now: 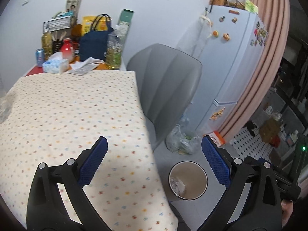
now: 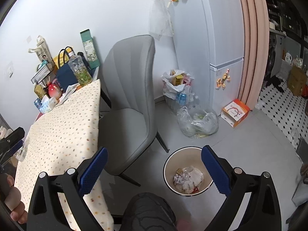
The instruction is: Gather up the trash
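Note:
A round white waste bin (image 2: 169, 162) stands on the grey floor beside the table and holds crumpled paper and wrappers (image 2: 189, 177). It also shows in the left wrist view (image 1: 194, 168), with some scraps (image 1: 178, 185) at its bottom. My left gripper (image 1: 154, 142) is open and empty, above the table's right edge and the bin. My right gripper (image 2: 154, 152) is open and empty, held above the floor between the chair and the bin. The table (image 1: 67, 115) has a dotted cream cloth.
A grey chair (image 2: 130, 96) stands at the table. Clear plastic bags (image 2: 198, 121) and an orange box (image 2: 234, 112) lie by the white fridge (image 2: 221, 38). A tissue pack (image 1: 55, 64), a can (image 1: 40, 55), bottles and bags crowd the table's far end.

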`<state>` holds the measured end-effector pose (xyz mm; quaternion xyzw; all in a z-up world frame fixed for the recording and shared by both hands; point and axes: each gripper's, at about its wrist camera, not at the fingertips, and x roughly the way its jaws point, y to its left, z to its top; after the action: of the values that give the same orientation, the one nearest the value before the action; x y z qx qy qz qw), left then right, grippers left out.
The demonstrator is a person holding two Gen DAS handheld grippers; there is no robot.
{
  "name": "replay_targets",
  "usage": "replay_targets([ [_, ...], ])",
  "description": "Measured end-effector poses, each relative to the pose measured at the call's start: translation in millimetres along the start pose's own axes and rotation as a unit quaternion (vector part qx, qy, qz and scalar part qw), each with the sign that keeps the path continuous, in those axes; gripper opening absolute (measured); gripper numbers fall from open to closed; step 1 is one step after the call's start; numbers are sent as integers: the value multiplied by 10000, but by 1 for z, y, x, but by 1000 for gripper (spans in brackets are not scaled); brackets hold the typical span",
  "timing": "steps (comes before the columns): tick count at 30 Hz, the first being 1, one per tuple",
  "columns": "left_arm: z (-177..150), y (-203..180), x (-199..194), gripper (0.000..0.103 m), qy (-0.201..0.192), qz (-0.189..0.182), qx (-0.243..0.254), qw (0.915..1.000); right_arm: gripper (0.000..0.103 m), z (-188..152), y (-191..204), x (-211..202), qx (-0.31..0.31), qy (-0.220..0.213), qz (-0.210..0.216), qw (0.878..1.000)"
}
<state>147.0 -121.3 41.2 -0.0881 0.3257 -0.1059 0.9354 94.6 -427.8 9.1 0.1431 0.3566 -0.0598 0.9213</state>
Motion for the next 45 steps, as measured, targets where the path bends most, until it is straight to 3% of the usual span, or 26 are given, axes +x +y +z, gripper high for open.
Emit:
replay_targets([
  [7, 1, 16, -38, 97, -287, 682, 135, 9972, 95, -3, 41, -28, -496, -330, -106, 9982],
  [18, -6, 44, -92, 97, -733, 1353, -145, 9880, 95, -11, 94, -68, -1126, -577, 11, 9920],
  [22, -14, 60, -114, 97, -817, 1203, -157, 9893, 95, -13, 102, -79, -1094, -627, 192, 9918],
  [33, -41, 76, -157, 97, -992, 1621, 170, 9816, 95, -36, 126, -100, -1155, -703, 565, 9892],
  [45, -63, 100, -178, 97, -1042, 1539, -305, 9821, 95, -60, 137, -112, -1427, -663, 673, 9852],
])
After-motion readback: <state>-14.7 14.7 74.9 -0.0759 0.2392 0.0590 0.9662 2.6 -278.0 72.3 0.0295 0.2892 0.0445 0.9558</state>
